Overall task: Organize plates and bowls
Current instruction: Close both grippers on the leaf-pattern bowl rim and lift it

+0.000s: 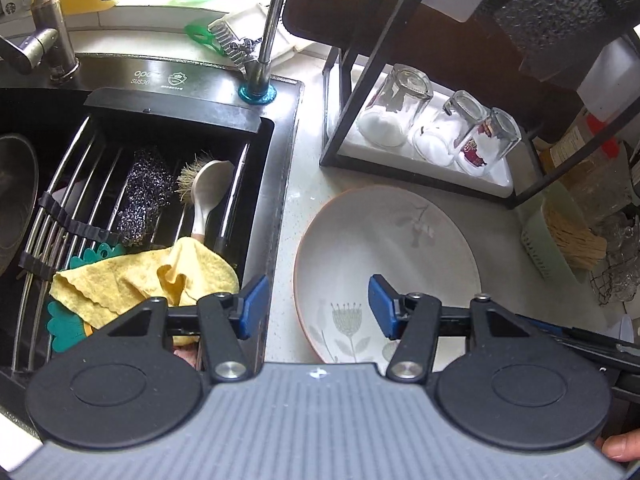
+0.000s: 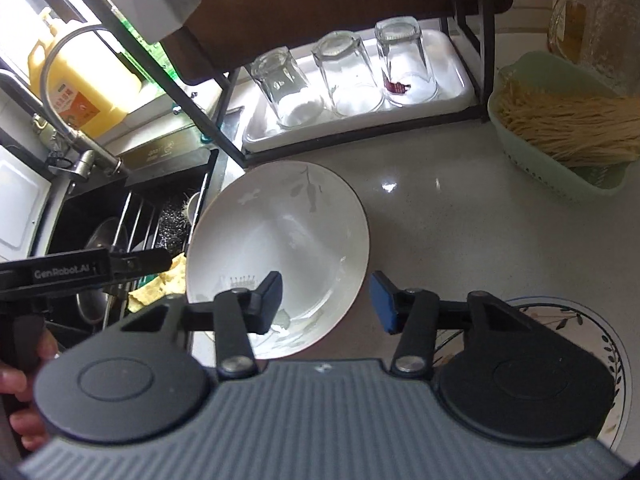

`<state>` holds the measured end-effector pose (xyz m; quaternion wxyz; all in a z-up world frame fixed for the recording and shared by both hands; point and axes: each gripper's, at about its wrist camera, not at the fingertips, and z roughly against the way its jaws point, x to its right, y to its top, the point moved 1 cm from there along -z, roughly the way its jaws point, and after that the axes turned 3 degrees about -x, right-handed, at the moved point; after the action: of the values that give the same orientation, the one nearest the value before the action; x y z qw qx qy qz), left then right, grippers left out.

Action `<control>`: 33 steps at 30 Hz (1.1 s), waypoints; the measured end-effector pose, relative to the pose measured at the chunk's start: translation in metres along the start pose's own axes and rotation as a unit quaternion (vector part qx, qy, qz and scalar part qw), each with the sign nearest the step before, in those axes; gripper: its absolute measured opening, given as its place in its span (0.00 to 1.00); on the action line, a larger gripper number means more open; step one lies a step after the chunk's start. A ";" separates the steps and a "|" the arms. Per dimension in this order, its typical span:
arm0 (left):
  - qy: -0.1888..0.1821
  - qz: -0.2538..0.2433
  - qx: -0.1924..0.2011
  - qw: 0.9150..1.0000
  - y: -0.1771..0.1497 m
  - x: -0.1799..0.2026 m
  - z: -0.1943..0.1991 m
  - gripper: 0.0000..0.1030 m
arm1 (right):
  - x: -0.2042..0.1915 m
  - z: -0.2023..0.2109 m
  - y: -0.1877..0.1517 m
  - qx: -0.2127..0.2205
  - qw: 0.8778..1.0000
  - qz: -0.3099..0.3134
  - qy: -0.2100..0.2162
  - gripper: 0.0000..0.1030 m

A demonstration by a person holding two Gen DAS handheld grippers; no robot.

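A white plate with grey flower prints (image 1: 384, 248) lies on the counter right of the sink; it also shows in the right wrist view (image 2: 280, 240). My left gripper (image 1: 316, 306) is open above the plate's left rim, one finger over the sink edge, one over the plate. My right gripper (image 2: 326, 300) is open above the plate's right rim, left finger over the plate, right finger over the counter. A second plate with a dark leaf border (image 2: 592, 328) lies at the lower right, partly hidden by the gripper body.
A black dish rack (image 1: 360, 92) holds three upturned glasses (image 1: 432, 128) on a white tray. The sink (image 1: 152, 184) holds a drain rack, scourer, brush and yellow cloth (image 1: 148, 276). A green basket of sticks (image 2: 560, 128) stands at the right. A faucet (image 1: 272, 20) rises behind.
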<state>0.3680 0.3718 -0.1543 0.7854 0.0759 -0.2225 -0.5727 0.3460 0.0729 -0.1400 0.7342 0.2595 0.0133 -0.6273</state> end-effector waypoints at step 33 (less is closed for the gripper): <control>-0.033 -0.078 -0.084 0.993 0.055 0.002 -0.088 0.34 | 0.024 -0.065 0.027 -0.074 0.997 -0.034 0.000 0.15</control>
<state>0.4541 0.3763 -0.2117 0.7341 0.0081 -0.1929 -0.6510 0.3962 0.0792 -0.1947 0.7298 0.2041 0.0687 -0.6488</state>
